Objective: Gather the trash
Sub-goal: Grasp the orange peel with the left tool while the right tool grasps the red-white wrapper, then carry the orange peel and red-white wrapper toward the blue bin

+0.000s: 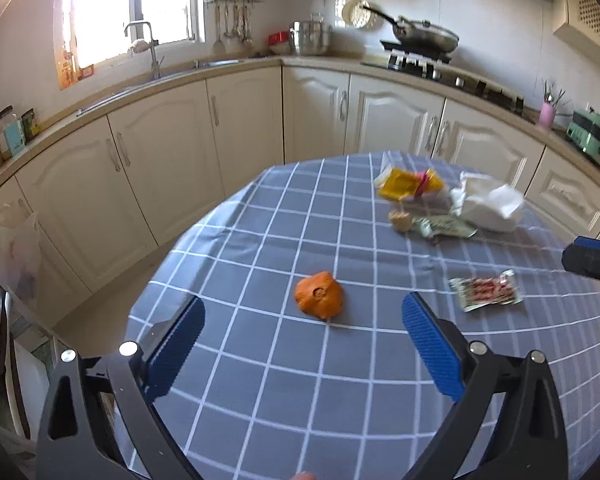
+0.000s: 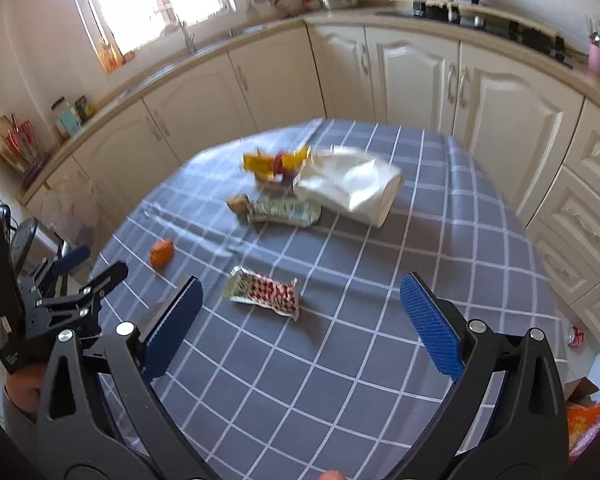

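Trash all lies on the worktop point(image 1: 260, 380): orange peel point(image 1: 319, 295) near, wrappers point(image 1: 486, 291) and crumpled paper point(image 1: 488, 204) farther. Both hand-held grippers, left point(image 1: 303, 344) and right point(image 2: 300, 324), gape wide, empty; nothing looks collected yet.

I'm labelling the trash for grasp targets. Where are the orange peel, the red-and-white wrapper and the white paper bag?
orange peel point(image 1: 319, 295): left wrist view, centre of the domed outer skin.
red-and-white wrapper point(image 2: 265, 291): right wrist view, middle of the printed face.
white paper bag point(image 2: 352, 188): right wrist view, its upper side.
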Available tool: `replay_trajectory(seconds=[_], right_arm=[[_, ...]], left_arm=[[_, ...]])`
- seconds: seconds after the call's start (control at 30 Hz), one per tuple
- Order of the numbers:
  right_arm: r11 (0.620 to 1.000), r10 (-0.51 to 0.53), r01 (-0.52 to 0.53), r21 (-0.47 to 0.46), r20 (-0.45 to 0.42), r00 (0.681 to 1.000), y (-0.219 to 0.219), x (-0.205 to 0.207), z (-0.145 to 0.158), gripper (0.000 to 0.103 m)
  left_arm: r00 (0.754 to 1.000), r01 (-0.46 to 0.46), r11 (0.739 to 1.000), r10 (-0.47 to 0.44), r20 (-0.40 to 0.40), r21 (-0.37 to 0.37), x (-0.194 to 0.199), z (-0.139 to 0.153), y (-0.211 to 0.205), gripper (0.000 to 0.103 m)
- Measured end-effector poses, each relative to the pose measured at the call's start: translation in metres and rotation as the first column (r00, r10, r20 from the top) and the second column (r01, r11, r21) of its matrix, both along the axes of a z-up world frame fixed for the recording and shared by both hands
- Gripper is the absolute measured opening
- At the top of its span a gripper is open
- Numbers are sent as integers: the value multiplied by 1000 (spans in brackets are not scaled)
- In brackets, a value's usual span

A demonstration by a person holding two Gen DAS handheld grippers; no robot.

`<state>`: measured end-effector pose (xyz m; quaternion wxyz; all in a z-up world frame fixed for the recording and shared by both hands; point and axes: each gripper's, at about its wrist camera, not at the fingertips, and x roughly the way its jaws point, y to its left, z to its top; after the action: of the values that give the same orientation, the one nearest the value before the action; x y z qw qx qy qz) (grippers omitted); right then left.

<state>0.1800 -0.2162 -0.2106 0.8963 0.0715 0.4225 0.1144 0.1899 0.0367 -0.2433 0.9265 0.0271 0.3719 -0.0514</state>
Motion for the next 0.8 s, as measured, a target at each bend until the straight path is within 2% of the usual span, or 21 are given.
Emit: replay_trajectory(seconds=[0.27, 0.3, 0.33, 0.37, 0.4, 0.43, 0.47, 0.5, 0.57, 0.67, 0.8], right_arm=[[994, 99, -103, -46, -74, 992, 25, 28, -43, 97], [991, 117, -121, -53, -76, 990, 29, 31, -47, 97], [989, 130, -134, -68, -70, 989, 34, 32, -49, 97], [986, 138, -143, -81, -64, 988, 37, 32, -50, 91], [982, 157, -162, -100, -62, 986, 43, 33, -52, 85], [976, 164, -169, -135, -50, 985, 48, 31, -51, 75], [971, 174, -179, -161, -45, 984, 52, 29, -51, 58], [966, 182, -186, -181, -39, 982, 54, 27, -50, 50], [966, 191, -197, -165, -48, 980, 53, 25, -48, 29], [969, 197, -202, -139, -52, 979, 48, 18, -48, 19], [984, 162, -165, -73, -47, 986, 33, 5, -48, 18]], left_arm=[[998, 23, 1000, -22, -64, 12, 37, -23, -6, 96], [997, 32, 999, -31, -77, 7, 40, -26, -7, 92], [995, 39, 999, -39, -87, 3, 42, -27, -9, 80], [993, 49, 999, -49, -105, -3, 44, -30, -9, 74], [992, 55, 998, -55, -117, -6, 46, -32, -9, 61], [989, 59, 998, -60, -136, -9, 48, -35, -10, 51], [989, 56, 998, -57, -134, -8, 49, -35, -10, 47], [989, 61, 998, -62, -132, -12, 48, -35, -10, 33], [989, 74, 997, -76, -127, -18, 46, -35, -11, 33], [988, 90, 996, -92, -123, -20, 41, -34, -17, 32], [988, 96, 994, -101, -115, -41, 29, -30, -23, 32]])
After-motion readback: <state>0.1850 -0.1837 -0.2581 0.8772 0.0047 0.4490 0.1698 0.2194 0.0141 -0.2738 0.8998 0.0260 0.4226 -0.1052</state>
